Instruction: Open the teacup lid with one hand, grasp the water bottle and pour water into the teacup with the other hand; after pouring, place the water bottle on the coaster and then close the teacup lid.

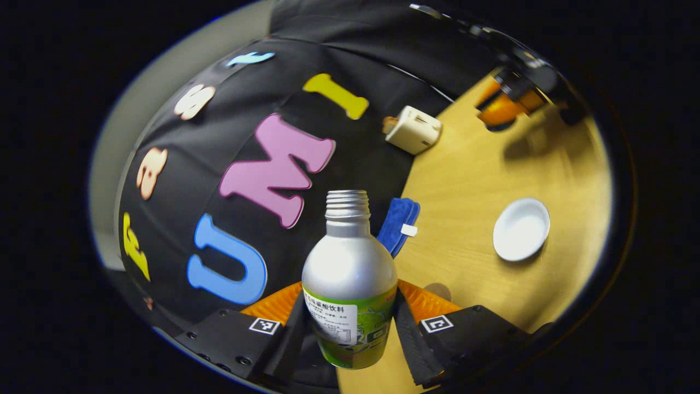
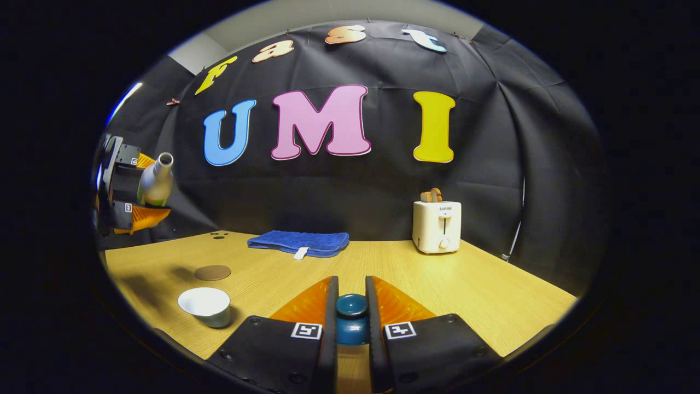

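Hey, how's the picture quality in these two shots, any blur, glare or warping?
Left gripper view: heavily tilted, glare streaks on the water bottle, the right gripper smeared with blur. Right gripper view: sharp and level, fisheye bowing the table edge, soft shadow beside the teacup.

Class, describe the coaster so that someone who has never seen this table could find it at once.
Start at the wooden table and find the folded blue towel at its back edge. In front of it, toward the left, stands an open white teacup; the coaster lies just behind that cup. It is the one flat, round, brown disc there.
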Available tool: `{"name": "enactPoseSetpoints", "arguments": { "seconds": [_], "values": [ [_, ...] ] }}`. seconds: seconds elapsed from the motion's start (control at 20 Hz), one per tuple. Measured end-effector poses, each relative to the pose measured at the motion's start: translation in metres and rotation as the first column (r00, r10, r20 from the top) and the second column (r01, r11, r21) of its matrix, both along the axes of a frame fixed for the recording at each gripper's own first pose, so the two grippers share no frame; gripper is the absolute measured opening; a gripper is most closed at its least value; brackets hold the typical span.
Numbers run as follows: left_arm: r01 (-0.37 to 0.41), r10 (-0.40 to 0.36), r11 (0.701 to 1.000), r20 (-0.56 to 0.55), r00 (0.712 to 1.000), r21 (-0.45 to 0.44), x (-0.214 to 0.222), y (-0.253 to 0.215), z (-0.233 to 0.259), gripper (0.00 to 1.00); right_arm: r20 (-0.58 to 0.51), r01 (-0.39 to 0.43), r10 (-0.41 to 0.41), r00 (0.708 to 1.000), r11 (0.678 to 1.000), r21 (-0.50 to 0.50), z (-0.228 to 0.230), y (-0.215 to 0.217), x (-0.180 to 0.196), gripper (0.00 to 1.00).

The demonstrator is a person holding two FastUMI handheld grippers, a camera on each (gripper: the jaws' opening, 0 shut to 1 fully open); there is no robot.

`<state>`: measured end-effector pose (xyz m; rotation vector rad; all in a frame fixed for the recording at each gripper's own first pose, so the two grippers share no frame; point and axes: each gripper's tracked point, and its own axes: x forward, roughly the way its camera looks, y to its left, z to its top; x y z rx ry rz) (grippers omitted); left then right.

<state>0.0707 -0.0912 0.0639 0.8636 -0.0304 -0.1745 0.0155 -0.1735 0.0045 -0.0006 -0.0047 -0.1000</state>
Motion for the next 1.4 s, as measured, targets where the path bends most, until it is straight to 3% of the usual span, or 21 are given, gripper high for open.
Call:
{"name": "enactPoseSetpoints", "arguments": {
  "seconds": [0.05, 0.15, 0.3, 0.4, 0.45, 0.55, 0.7, 0.9, 1.25, 1.3, 1.35, 1.4],
  "values": [
    [0.026, -0.03, 0.99, -0.021, 0.999, -0.137, 0.0, -0.002, 0.001, 0.78, -0.001, -0.007, 0.007, 1.0, 1.0, -0.001, 0.0, 0.002, -0.001, 0.27],
    [0.066, -0.085, 0.915, -0.031, 0.996, -0.397, 0.01, -0.004, 0.01, 0.78, -0.002, -0.026, 0.026, 1.0, 1.0, 0.0, -0.001, 0.006, -0.001, 0.27],
    [0.097, -0.148, 0.718, -0.015, 0.989, -0.689, 0.035, 0.008, 0.017, 0.78, -0.002, -0.065, 0.065, 0.998, 0.998, 0.002, 0.0, 0.013, 0.0, 0.27],
    [0.084, -0.157, 0.594, -0.012, 0.988, -0.8, 0.057, 0.028, 0.008, 0.78, -0.002, -0.076, 0.076, 0.997, 0.997, 0.002, 0.0, 0.015, -0.001, 0.27],
    [0.069, -0.143, 0.552, -0.014, 0.99, -0.831, 0.069, 0.038, 0.001, 0.78, -0.002, -0.076, 0.076, 0.997, 0.997, 0.002, -0.001, 0.014, -0.001, 0.27],
    [0.037, -0.122, 0.511, -0.03, 0.992, -0.859, 0.091, 0.05, -0.021, 0.79, -0.002, -0.071, 0.071, 0.997, 0.997, 0.001, -0.001, 0.013, -0.001, 0.27],
    [-0.022, -0.113, 0.541, -0.098, 0.989, -0.841, 0.12, 0.051, -0.056, 0.8, -0.001, -0.051, 0.051, 0.999, 0.999, 0.001, 0.0, 0.01, -0.002, 0.27],
    [0.004, -0.127, 0.569, -0.083, 0.988, -0.823, 0.129, 0.042, -0.063, 0.81, -0.001, -0.051, 0.051, 0.999, 0.999, 0.001, 0.0, 0.01, -0.002, 0.27],
    [-0.017, -0.125, 0.668, -0.134, 0.983, -0.744, 0.131, 0.027, -0.08, 0.84, -0.001, -0.056, 0.056, 0.998, 0.998, 0.001, 0.0, 0.01, -0.002, 0.27],
    [-0.017, -0.122, 0.674, -0.134, 0.983, -0.738, 0.128, 0.028, -0.077, 0.87, -0.001, -0.056, 0.056, 0.998, 0.998, 0.0, 0.0, 0.01, -0.001, 0.27],
    [-0.016, -0.122, 0.678, -0.133, 0.983, -0.735, 0.122, 0.026, -0.075, 0.98, -0.001, -0.056, 0.056, 0.998, 0.998, 0.0, 0.0, 0.01, -0.001, 0.27],
    [-0.018, -0.125, 0.681, -0.14, 0.982, -0.732, 0.116, 0.027, -0.074, 0.98, -0.001, -0.056, 0.056, 0.998, 0.998, 0.0, 0.0, 0.01, -0.001, 0.27]
  ]
}}
